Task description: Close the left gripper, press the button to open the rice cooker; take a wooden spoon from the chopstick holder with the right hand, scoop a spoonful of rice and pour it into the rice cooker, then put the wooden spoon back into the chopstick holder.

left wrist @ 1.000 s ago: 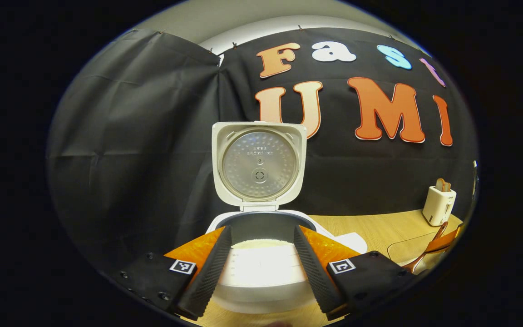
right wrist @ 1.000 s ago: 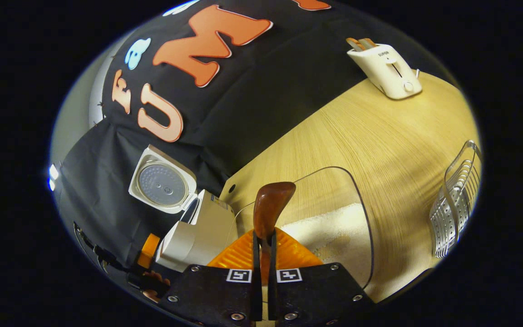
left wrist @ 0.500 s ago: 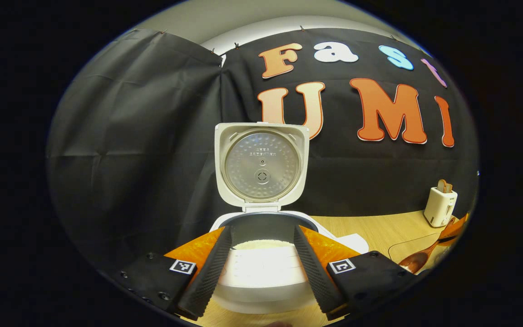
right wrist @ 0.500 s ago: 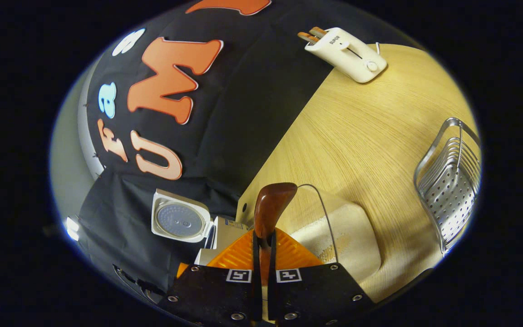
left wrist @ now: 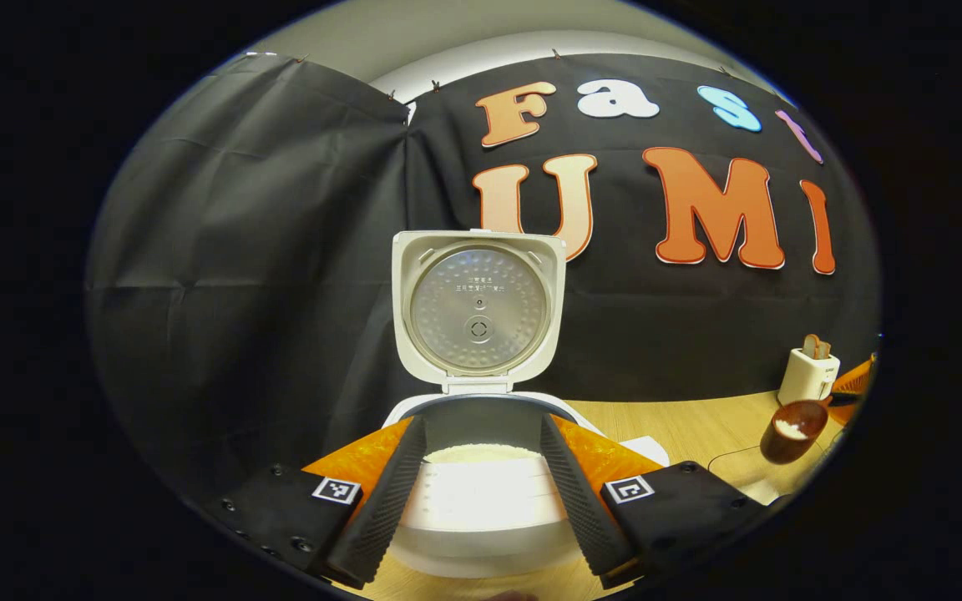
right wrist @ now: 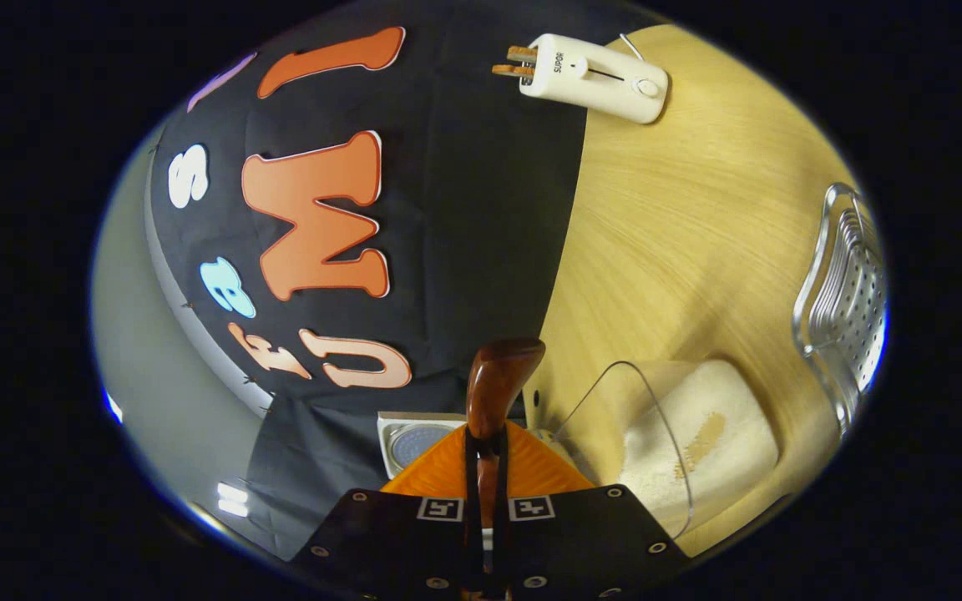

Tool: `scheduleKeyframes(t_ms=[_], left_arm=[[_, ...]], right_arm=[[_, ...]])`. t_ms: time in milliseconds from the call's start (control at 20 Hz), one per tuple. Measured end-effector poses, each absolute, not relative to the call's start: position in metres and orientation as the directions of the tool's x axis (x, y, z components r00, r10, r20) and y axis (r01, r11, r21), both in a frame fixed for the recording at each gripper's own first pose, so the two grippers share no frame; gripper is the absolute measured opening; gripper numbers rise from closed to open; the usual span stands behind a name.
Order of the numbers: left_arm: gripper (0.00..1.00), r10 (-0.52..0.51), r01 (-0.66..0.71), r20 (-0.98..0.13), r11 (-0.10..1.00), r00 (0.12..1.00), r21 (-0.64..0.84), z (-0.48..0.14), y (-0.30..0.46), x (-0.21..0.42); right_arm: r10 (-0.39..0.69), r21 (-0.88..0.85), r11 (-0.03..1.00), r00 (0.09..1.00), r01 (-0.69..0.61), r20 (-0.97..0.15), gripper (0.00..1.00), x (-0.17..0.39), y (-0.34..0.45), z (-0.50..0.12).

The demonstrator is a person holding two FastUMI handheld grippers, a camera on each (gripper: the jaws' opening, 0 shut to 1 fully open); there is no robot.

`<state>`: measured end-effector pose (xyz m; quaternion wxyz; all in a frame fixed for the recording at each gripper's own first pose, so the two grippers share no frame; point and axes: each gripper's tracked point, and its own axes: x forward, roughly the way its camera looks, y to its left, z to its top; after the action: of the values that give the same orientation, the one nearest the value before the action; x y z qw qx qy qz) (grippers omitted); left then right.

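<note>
The white rice cooker [left wrist: 481, 509] stands open in front of me, its lid [left wrist: 478, 309] upright and white rice [left wrist: 478, 453] in the pot. My left gripper [left wrist: 481, 427] is open, one finger on each side of the cooker's front, touching nothing. A brown wooden spoon [right wrist: 498, 380] stands edge-on between the fingers of my right gripper [right wrist: 485, 442], which is shut on its handle. In the left gripper view the spoon's bowl [left wrist: 792, 430] hangs at the far right above the table with a little rice in it.
A clear container of rice [right wrist: 698, 434] sits on the wooden table [right wrist: 681, 217] just right of the spoon. A perforated metal holder [right wrist: 844, 300] stands at the right edge. A white toaster [right wrist: 594, 73] is at the back by the wall.
My right gripper has risen and rolled, lifting the spoon out of the rice container with rice in its bowl. The left gripper has hardly moved.
</note>
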<state>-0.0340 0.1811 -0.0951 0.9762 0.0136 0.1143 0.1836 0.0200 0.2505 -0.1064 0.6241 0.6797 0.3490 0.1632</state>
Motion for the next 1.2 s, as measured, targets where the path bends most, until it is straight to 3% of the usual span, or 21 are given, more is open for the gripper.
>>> scheduleKeyframes(t_ms=[250, 950, 1200], left_arm=[[0.90, 0.378, -0.371, -0.203, 0.926, 0.904, 0.072, -0.090, 0.190, -0.040], [0.90, 0.443, -0.440, -0.198, 0.896, 0.875, 0.060, -0.088, 0.238, -0.065], [0.90, 0.502, -0.493, -0.192, 0.865, 0.843, 0.094, -0.092, 0.266, -0.076]], right_arm=[[0.707, 0.965, -0.044, 0.690, 0.258, -0.153, 0.05, 0.034, 0.276, -0.086], [0.703, 0.989, 0.039, 0.699, 0.140, -0.126, 0.05, 0.079, 0.371, -0.028], [0.700, 0.989, 0.137, 0.701, 0.053, -0.134, 0.05, 0.098, 0.415, -0.018]])
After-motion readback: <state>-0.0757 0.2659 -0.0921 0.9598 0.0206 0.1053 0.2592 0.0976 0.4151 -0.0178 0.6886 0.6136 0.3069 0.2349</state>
